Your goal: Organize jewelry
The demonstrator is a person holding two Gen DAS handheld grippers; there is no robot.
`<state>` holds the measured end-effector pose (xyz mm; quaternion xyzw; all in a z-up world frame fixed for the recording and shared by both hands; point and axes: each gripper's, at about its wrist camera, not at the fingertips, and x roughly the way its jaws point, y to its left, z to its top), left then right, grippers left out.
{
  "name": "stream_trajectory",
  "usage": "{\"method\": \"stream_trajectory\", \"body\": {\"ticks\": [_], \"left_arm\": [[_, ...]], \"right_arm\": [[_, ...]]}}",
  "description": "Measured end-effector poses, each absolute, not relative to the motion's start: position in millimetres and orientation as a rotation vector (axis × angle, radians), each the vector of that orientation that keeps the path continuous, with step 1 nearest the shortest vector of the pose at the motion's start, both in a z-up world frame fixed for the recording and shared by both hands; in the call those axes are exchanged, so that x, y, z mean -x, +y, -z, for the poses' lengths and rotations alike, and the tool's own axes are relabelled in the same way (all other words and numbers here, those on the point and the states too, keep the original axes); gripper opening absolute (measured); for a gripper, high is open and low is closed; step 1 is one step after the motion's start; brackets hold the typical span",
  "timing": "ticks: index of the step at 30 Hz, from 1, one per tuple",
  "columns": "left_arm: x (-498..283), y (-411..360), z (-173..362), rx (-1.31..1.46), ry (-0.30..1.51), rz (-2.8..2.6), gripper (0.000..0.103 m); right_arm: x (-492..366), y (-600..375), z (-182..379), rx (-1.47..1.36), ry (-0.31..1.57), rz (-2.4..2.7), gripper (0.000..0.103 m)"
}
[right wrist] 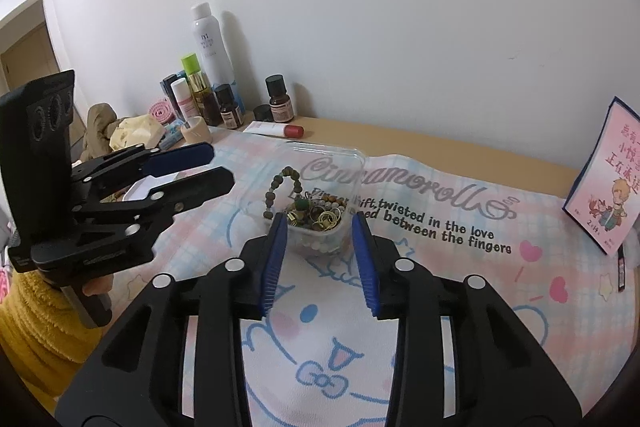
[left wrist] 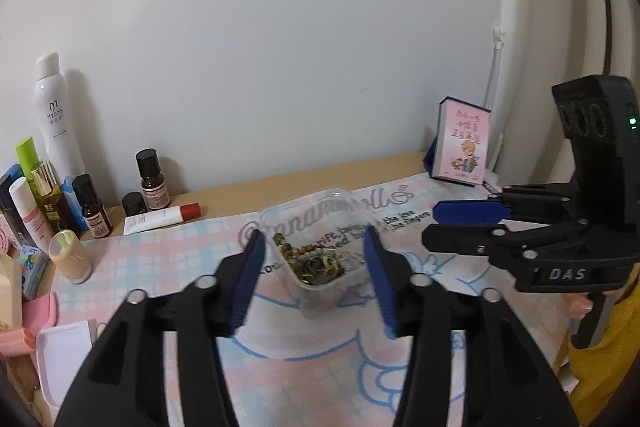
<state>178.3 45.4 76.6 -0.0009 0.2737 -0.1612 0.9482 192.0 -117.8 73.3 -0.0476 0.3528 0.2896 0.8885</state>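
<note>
A clear plastic box [left wrist: 320, 297] stands on the cartoon mat, filled with a tangle of beads and gold rings [left wrist: 316, 261]. My left gripper [left wrist: 314, 239] hovers just short of the box, open, its blue pads apart from the box walls. The right gripper [left wrist: 432, 225] comes in from the right, also open. In the right wrist view the box [right wrist: 344, 151] lies just beyond my right gripper [right wrist: 319, 223], with nothing between the pads. A green bead bracelet [right wrist: 276, 187] hangs over the box's left wall. The left gripper [right wrist: 220, 167] is at the left, open and empty.
Cosmetic bottles [left wrist: 56, 115] and a red-capped tube [left wrist: 160, 219] line the back left by the wall. A pink booklet [left wrist: 464, 143] stands at the back right. A white lid [left wrist: 64, 359] lies at the left edge. Yellow sleeves [right wrist: 36, 319] hold the grippers.
</note>
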Motion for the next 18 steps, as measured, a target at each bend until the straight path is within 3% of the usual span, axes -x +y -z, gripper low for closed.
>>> {"method": "stream_trajectory", "body": {"ticks": [2,7,15,18], "left_arm": [[-171.9,43.0,-77.7,-0.007,0.549,0.329,0.060],[-163.4,34.3,-76.1,-0.059,0.562,0.318,0.079],[-165.3,31.7,-72.3,-0.071,0.556,0.303,0.083],[-167.1,33.1,-71.1,-0.063,0.546,0.295,0.087]], "right_arm": [[-190.1,-120.1,-73.5,0.097,0.734,-0.604,0.042],[-187.7,-126.7,-76.2,0.113,0.716,-0.578,0.065],[-192.0,-134.4,-77.6,0.138,0.694,-0.560,0.092],[-193.4,-135.2,-77.8,0.152,0.687,-0.552,0.093]]}}
